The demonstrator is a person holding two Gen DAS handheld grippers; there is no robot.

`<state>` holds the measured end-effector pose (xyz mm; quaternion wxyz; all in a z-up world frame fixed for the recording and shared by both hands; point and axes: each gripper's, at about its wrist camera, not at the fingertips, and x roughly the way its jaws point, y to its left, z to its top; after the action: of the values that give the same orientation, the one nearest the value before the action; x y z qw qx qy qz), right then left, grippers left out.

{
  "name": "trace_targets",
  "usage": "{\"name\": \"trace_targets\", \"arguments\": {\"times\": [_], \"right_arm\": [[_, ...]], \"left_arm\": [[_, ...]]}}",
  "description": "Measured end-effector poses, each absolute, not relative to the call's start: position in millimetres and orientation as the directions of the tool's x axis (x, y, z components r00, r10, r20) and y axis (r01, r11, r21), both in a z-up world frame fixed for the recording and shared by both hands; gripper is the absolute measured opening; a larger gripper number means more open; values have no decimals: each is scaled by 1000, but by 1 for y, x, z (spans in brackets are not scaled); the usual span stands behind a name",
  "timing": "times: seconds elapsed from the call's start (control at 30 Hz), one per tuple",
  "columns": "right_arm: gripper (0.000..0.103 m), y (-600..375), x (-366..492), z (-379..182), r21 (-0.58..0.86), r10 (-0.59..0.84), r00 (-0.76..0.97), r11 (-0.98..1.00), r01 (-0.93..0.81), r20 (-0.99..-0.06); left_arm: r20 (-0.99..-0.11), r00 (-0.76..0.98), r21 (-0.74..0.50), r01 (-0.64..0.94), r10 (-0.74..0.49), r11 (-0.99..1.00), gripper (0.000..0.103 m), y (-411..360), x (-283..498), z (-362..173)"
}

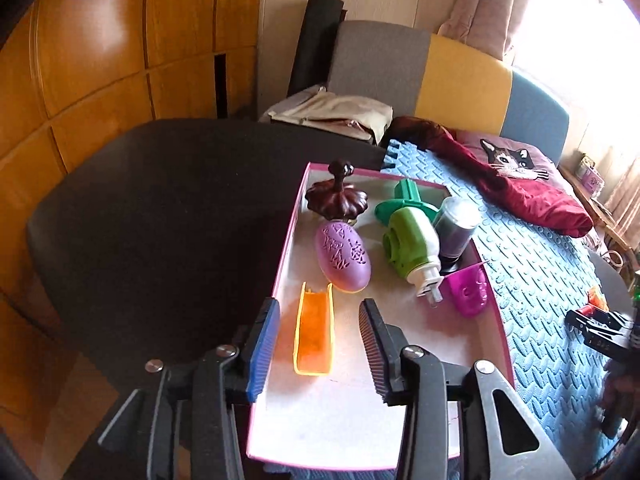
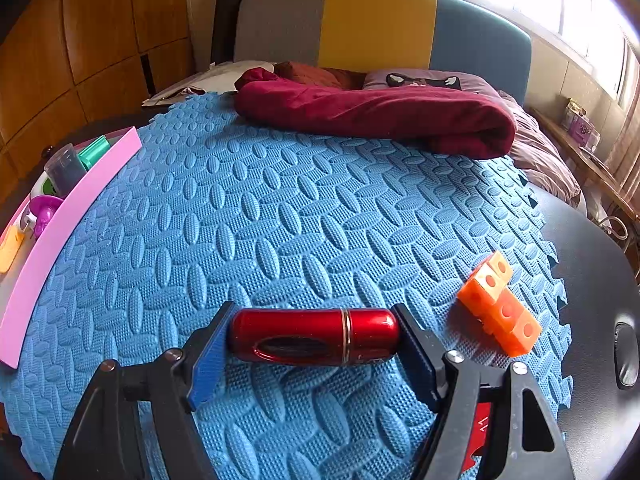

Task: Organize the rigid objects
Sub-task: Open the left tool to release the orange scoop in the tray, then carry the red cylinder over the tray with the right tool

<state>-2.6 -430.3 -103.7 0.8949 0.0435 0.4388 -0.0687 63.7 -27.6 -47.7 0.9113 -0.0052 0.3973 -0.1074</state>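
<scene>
Pink tray (image 2: 60, 216) wall hides most sorted objects.

This is a bedroom in a home. A bed with a padded headboard in grey, yellow and blue panels (image 2: 380, 24) stands against the back wall, with a crumpled dark red blanket (image 2: 384, 114) and a mauve pillow printed with a cat's face (image 1: 510, 160) on it. Glossy orange-brown wooden wardrobe doors (image 1: 100, 52) fill the left wall (panelled, floor to ceiling), and pale curtains (image 1: 484, 4) hang beside a bright window (image 2: 560, 0).
</scene>
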Motion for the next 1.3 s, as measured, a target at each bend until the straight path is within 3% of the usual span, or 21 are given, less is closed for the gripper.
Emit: {"name": "trace_targets", "arguments": {"times": [0.63,0.9,1.3], "right_arm": [[75,-424,-3,-101,18,-121,572,973,231,-811],[75,-394,-7,-92,55,-64,581,981,185,-811],[75,-279,4,-36,127,184,667,983,-134,-722]], "left_arm": [[-718,663,-86,216,-211,973,44,-28,45,-41],[-717,666,-87,211,-208,974,44,-24,42,-42],[-713,674,-95,182,-194,979,44,-11,41,-42]]}}
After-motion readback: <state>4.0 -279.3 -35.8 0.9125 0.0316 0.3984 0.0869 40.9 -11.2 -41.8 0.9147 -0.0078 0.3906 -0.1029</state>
